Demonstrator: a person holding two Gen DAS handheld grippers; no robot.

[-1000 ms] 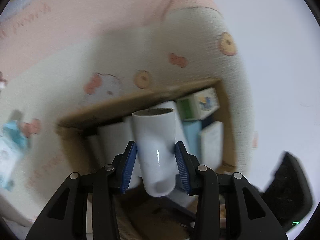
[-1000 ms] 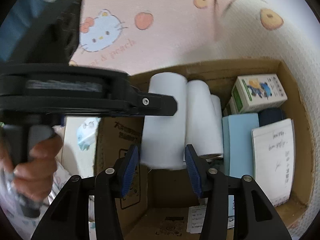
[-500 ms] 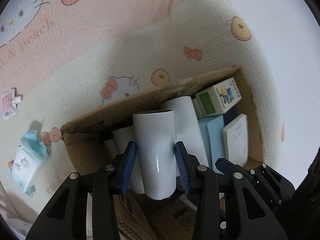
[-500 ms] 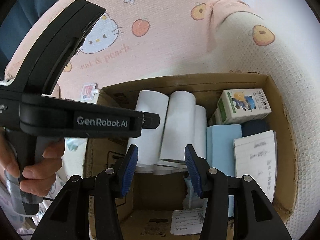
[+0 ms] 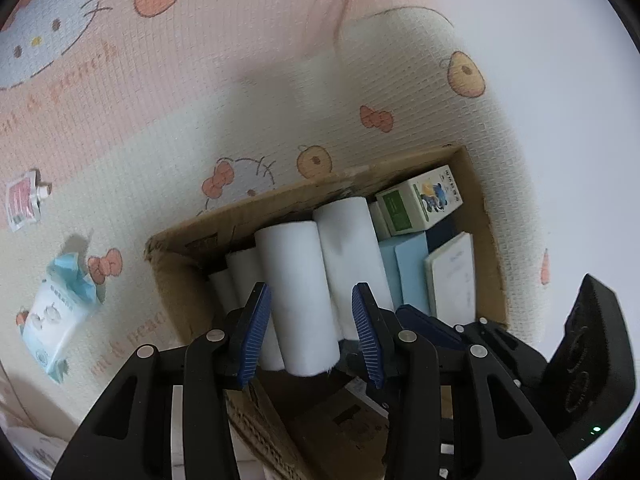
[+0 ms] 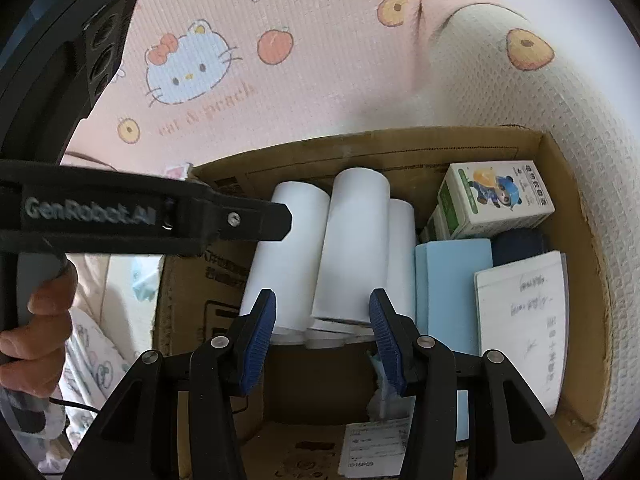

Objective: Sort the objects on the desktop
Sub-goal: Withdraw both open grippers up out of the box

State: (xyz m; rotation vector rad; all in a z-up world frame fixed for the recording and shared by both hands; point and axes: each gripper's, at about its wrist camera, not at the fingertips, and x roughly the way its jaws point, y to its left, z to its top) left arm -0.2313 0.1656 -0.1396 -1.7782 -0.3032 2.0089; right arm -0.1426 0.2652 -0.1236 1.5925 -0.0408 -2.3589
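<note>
A brown cardboard box point(image 5: 280, 200) holds several white paper rolls lying side by side. One roll point(image 5: 296, 288) lies on top of the others, between the blue pads of my left gripper point(image 5: 310, 328). Its jaws are opening, and a gap shows at the right pad, so the roll rests in the box. In the right wrist view the same rolls point(image 6: 352, 240) lie along the box's left half, and the left gripper's black finger point(image 6: 248, 220) reaches over the leftmost one. My right gripper point(image 6: 322, 336) stands open above the rolls' near ends with nothing between its pads.
The box's right half holds a green and white carton point(image 6: 496, 200), a light blue block point(image 6: 452, 292), a dark blue thing point(image 6: 518, 240) and a notepad point(image 6: 524, 320). A wipes packet point(image 5: 56, 312) and a small pink pouch point(image 5: 22, 200) lie on the cartoon mat. A hand point(image 6: 36, 320) grips the left tool.
The left gripper, which held the roll upright above the box, has brought it down among the other rolls and its pads have come off it. The right gripper stays open over the box.
</note>
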